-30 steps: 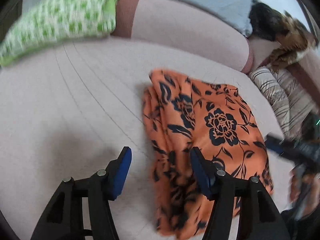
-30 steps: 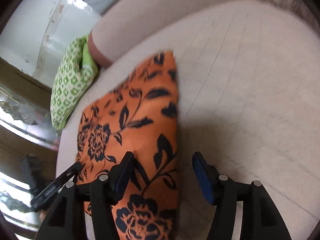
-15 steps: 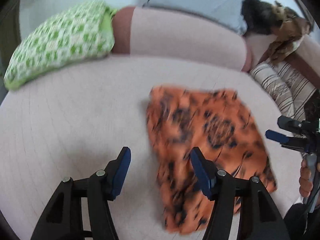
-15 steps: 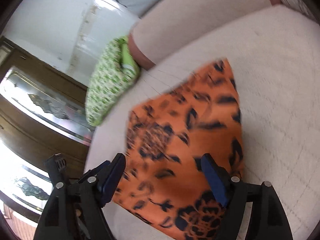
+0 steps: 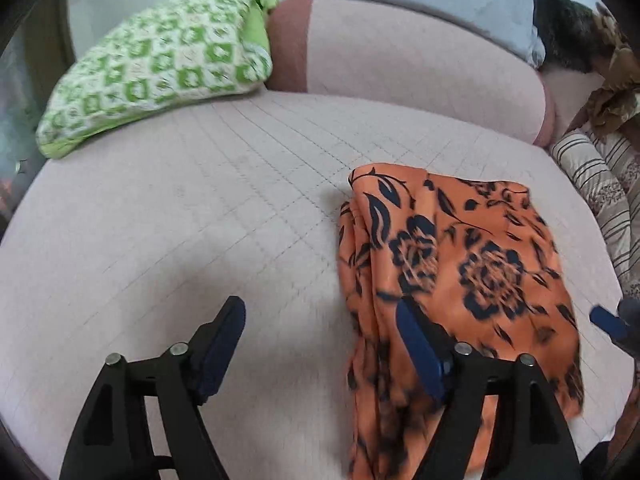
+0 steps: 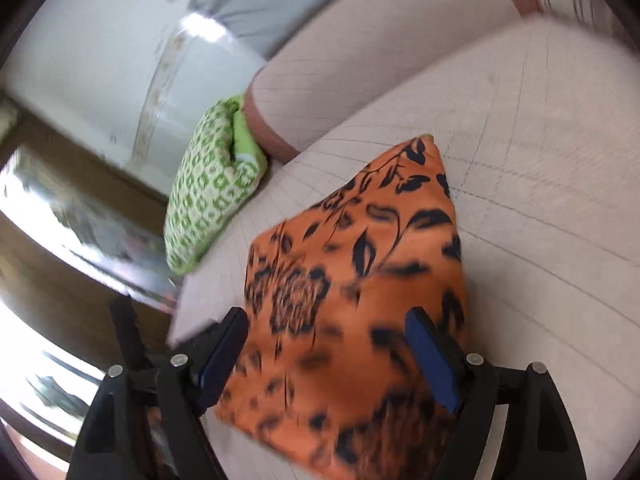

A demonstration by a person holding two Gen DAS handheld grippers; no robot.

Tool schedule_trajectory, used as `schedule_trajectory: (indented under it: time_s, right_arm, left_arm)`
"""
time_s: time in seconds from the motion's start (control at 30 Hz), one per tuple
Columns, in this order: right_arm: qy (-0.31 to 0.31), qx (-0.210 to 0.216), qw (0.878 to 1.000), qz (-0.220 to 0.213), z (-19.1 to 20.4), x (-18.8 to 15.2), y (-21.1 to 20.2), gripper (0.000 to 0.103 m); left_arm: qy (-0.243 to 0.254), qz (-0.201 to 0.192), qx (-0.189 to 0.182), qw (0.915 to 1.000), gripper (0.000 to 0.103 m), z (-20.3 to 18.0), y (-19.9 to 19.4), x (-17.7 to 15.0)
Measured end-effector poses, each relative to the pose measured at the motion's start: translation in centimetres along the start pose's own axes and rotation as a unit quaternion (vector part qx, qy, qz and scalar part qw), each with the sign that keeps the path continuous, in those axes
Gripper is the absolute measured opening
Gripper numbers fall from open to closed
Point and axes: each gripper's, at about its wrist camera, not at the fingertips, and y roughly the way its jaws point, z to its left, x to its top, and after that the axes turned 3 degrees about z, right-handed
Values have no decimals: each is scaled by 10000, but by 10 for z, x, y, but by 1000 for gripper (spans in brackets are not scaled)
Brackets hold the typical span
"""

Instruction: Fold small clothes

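Note:
An orange garment with a black flower print lies folded on the pale pink quilted bed. My left gripper is open and empty above the bed, just left of the garment's near edge; its right finger overlaps the cloth in view. In the right wrist view the garment fills the middle. My right gripper is open and empty, its jaws standing on either side of the garment's near part, above it. The right gripper's blue tip also shows in the left wrist view.
A green and white patterned pillow lies at the bed's far left. A long pink bolster runs along the back. A striped pillow and brown cloth sit at the right. Dark wooden furniture stands beyond the bed's edge.
Both grippers have pulled back and risen from the garment, staying open. The garment lies where it was. The right view has swung left toward the pillow and furniture.

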Motion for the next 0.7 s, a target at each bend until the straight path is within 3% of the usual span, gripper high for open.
schedule_trajectory:
  time_s: [0.07, 0.2, 0.4, 0.7]
  right_arm:
    - [-302, -618, 9976, 37, 15, -22, -16, 84]
    - [-307, -1218, 9921, 61, 16, -53, -47, 84]
    - [-629, -1541, 9860, -83, 45, -79, -78, 84]
    - [-1246, -2029, 9708, -298, 91, -101, -102, 89]
  left_arm:
    - [-13, -18, 103, 9999, 82, -2, -16, -15]
    - [74, -67, 193, 9998, 82, -5, -50, -48]
    - [196, -243, 166, 9994, 82, -13, -94, -75]
    - [116, -528, 83, 9985, 83, -14, -129, -91]
